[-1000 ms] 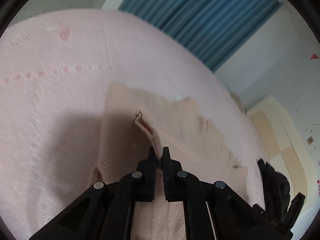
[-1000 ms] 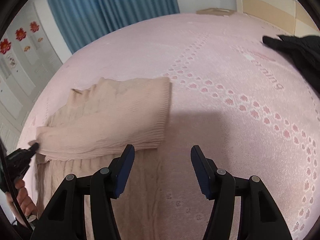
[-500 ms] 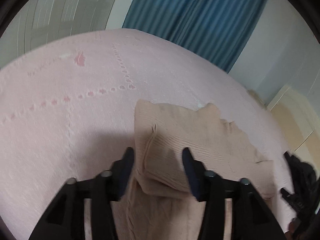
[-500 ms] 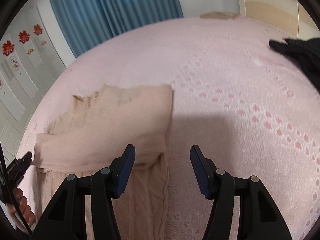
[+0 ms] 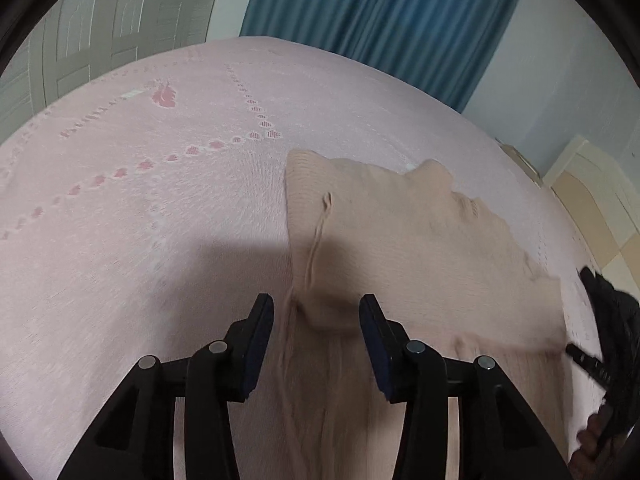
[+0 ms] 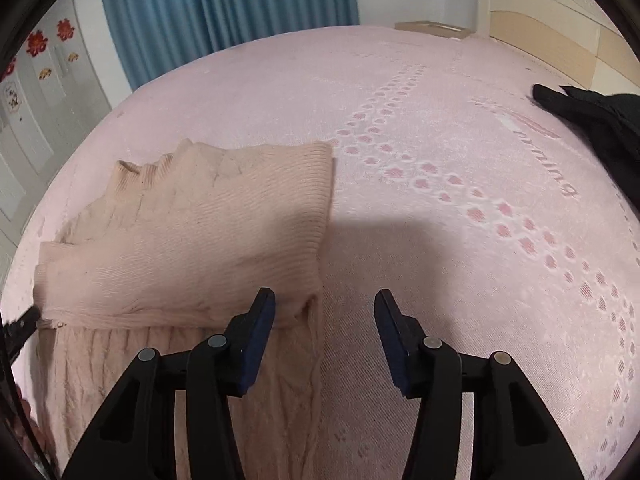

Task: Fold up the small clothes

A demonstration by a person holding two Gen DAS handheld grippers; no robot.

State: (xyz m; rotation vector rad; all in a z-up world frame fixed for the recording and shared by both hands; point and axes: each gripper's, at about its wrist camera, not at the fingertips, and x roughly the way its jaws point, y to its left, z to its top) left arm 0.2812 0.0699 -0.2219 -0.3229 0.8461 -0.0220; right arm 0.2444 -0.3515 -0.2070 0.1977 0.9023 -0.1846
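- The left gripper (image 5: 316, 320) is hovering over the bed (image 5: 160, 208) with its jaws released, gripping nothing.
- In the left wrist view, the beige sweater (image 5: 400, 240) is lying flat on the bed, with a folded edge sitting between the spread fingers (image 5: 260, 332) at 12 o'clock; contact cannot be determined.
- The right gripper (image 6: 324, 328) is also holding its jaws released and is gripping nothing.
- In the right wrist view, the sweater (image 6: 200, 240) is occupying the area from 9 o'clock to 12 o'clock of the gripper, with its upper portion folded down over the cable-knit lower body.
- The folded layer's right corner is lying just beside the left finger (image 6: 256, 336) of the right gripper.
- The sweater collar (image 6: 132, 168) is pointing toward 11 o'clock in the right wrist view.
- A black garment (image 6: 592, 120) is resting on the bed at 2 o'clock, well apart from the sweater.
- A blue curtain (image 5: 380, 20) is hanging behind the bed at 12 o'clock in the left wrist view.
- The tip of the left gripper is appearing at 9 o'clock of the right wrist view, just beside the folded layer's left edge.
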